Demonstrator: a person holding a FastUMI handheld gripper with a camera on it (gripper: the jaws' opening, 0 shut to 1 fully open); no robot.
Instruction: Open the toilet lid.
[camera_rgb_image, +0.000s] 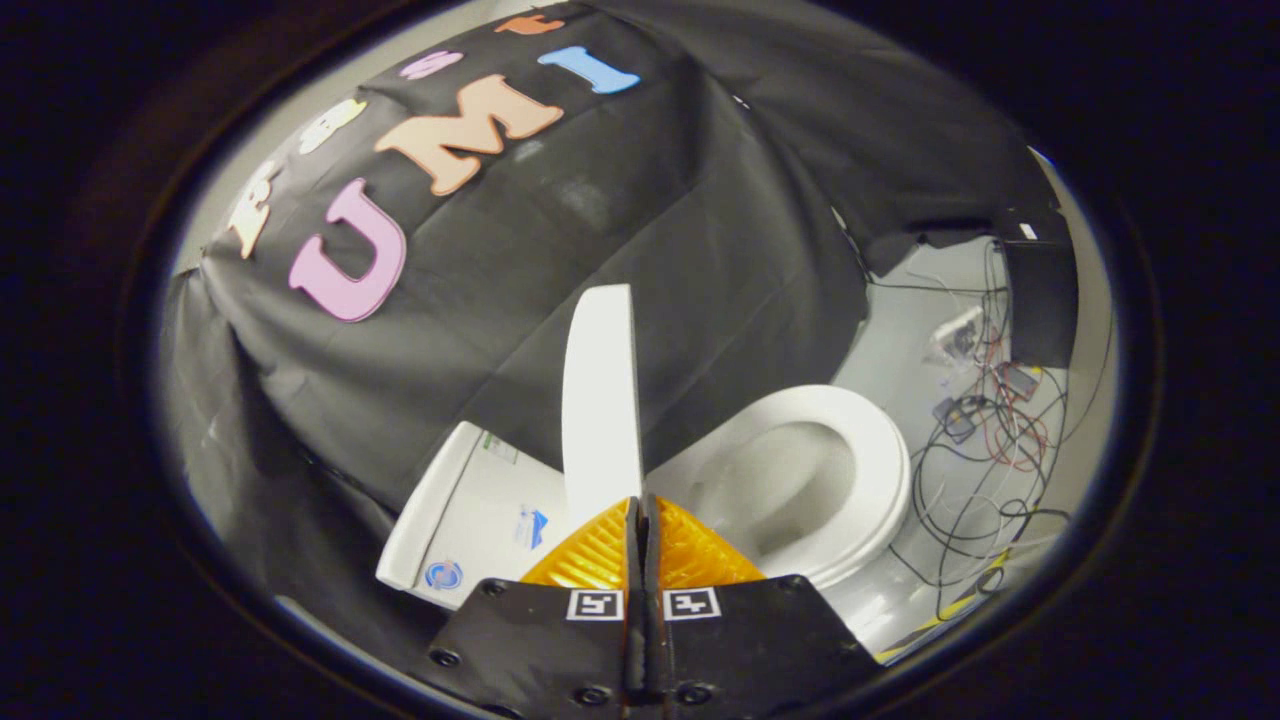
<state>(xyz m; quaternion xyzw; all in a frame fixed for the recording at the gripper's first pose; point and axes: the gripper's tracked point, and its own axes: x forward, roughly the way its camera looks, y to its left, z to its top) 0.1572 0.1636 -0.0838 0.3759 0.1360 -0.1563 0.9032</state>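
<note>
Gripper (641, 505) with 2 ribbed orange fingers (590, 560) pressed together, smooth white plastic toilet lid (601, 395) upright just ahead, oval white seat (885, 470) exposed beside it, tangled black and red cables (985, 455) on floor beyond.

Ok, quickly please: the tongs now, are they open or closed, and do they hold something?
Tongs: closed, the orange fingers pressed together, holding nothing; their tips sit at the foot of the raised toilet lid.
</note>
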